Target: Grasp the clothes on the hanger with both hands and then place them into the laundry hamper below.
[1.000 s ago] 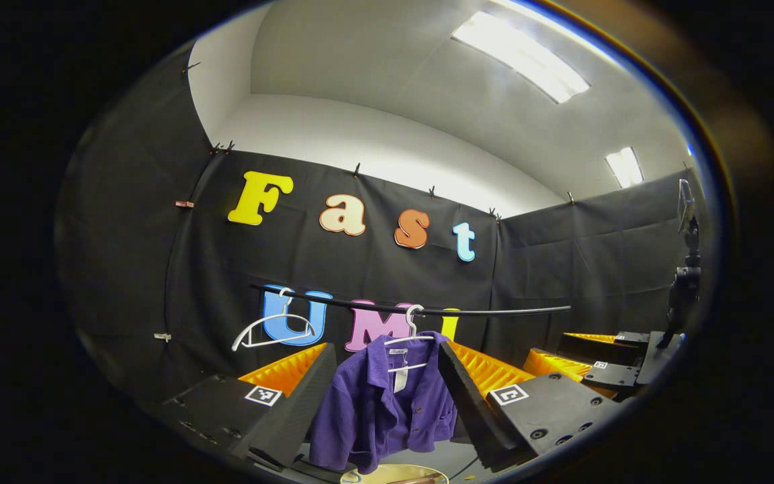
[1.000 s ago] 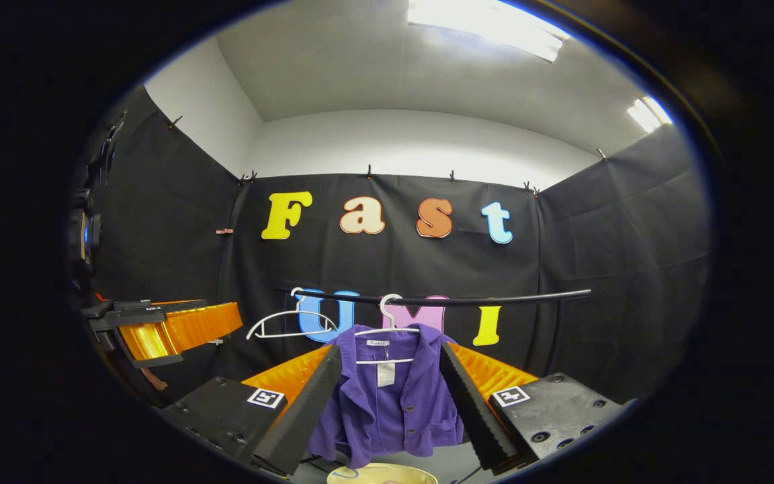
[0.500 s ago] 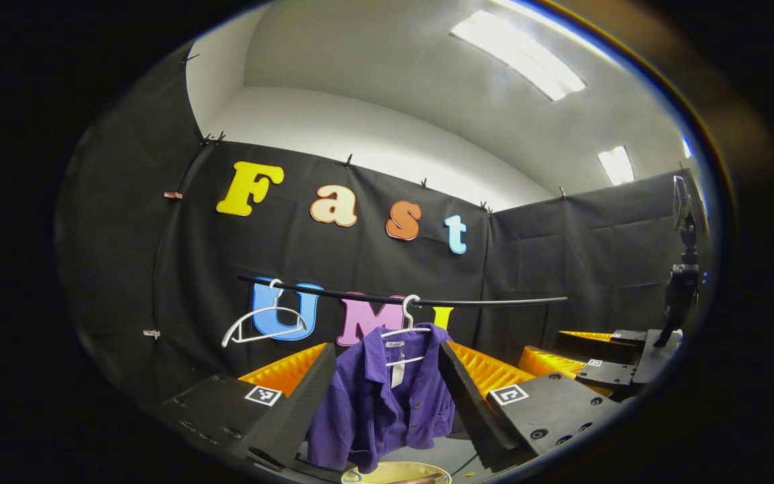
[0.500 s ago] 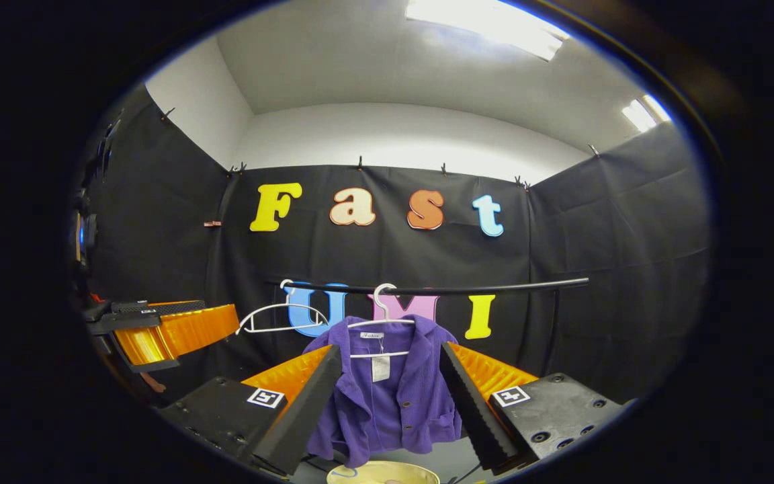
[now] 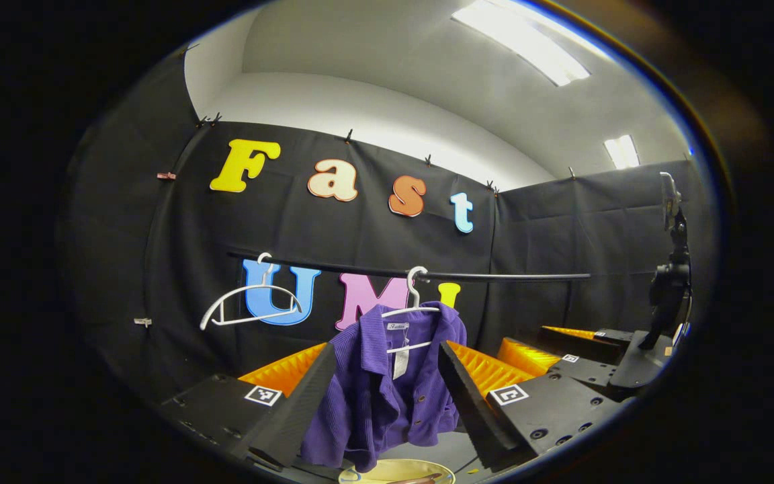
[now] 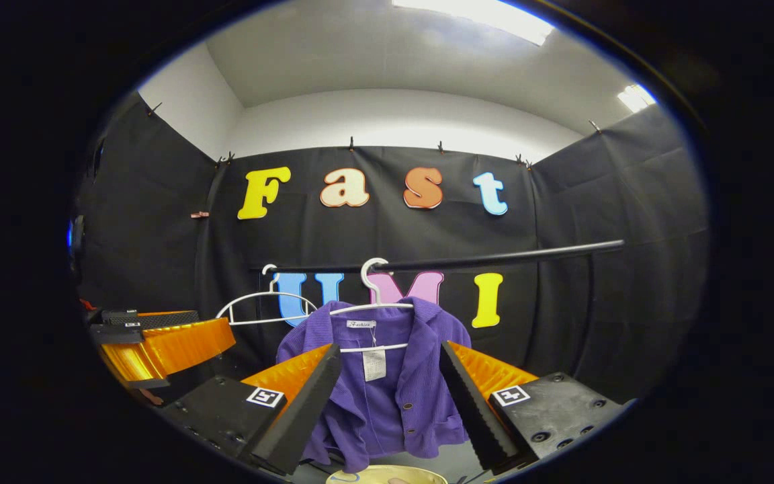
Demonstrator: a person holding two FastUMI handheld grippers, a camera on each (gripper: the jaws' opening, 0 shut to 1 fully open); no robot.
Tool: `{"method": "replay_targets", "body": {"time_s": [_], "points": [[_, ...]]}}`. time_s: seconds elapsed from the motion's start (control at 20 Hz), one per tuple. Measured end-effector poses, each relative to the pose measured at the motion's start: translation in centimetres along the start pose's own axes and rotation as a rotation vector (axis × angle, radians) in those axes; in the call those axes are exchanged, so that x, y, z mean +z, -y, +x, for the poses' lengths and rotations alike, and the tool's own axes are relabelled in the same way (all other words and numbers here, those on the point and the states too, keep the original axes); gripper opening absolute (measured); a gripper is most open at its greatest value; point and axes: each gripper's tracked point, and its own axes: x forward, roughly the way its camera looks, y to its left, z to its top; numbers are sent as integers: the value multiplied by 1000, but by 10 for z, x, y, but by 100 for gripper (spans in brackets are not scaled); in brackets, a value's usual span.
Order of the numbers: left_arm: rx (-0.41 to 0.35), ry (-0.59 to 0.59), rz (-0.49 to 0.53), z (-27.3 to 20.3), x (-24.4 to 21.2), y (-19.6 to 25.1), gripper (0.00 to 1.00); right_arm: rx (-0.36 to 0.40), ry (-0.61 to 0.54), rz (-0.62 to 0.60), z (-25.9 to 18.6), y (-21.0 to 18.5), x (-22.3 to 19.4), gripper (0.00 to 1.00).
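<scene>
A purple button-up jacket [image 5: 387,383] [image 6: 387,383] hangs on a white hanger [image 5: 412,306] [image 6: 370,306] from a black rail [image 5: 508,276] [image 6: 494,257]. My left gripper [image 5: 387,396] stands open in front of it, fingers apart on either side, not touching. In the right gripper view, my right gripper [image 6: 390,396] is open too, framing the jacket from a short distance. The cream rim of the hamper [image 5: 397,470] [image 6: 387,475] peeks below the jacket. The right gripper [image 5: 582,359] also appears at the right of the left gripper view, and the left gripper [image 6: 158,339] at the left of the right gripper view.
An empty white hanger [image 5: 249,306] [image 6: 256,306] hangs on the rail left of the jacket. A camera on a black stand [image 5: 670,282] rises at the far right of the left gripper view. Black cloth walls close in the booth.
Both grippers have come closer to the jacket and tipped a little downward, so rail and jacket sit higher and larger. Both remain open.
</scene>
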Motion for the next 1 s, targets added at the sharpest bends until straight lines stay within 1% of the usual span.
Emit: {"method": "replay_targets", "body": {"time_s": [0.15,0.3,0.4,0.5,0.6,0.7,0.8,0.85,1.0], "points": [[67,-7,-35,40,-27,-1,96,32,-26,18,46,17,-27,96],[111,-32,-73,71,-56,8,96,64,-101,51,85,32,-65,96],[163,-55,-88,88,-73,8,96,85,-135,37,107,41,-82,97],[219,-75,-111,101,-92,4,96,117,-145,35,122,45,-94,99],[284,-93,-141,110,-111,-4,96,144,-168,42,137,44,-107,96],[328,-122,-159,122,-128,-11,96,166,-193,56,150,42,-120,95],[354,-144,-162,134,-140,-13,96,176,-218,68,161,43,-132,95],[364,-152,-160,137,-147,-14,93,184,-227,77,166,42,-136,95],[394,-149,-144,162,-146,-24,93,190,-240,97,181,43,-145,95]]}}
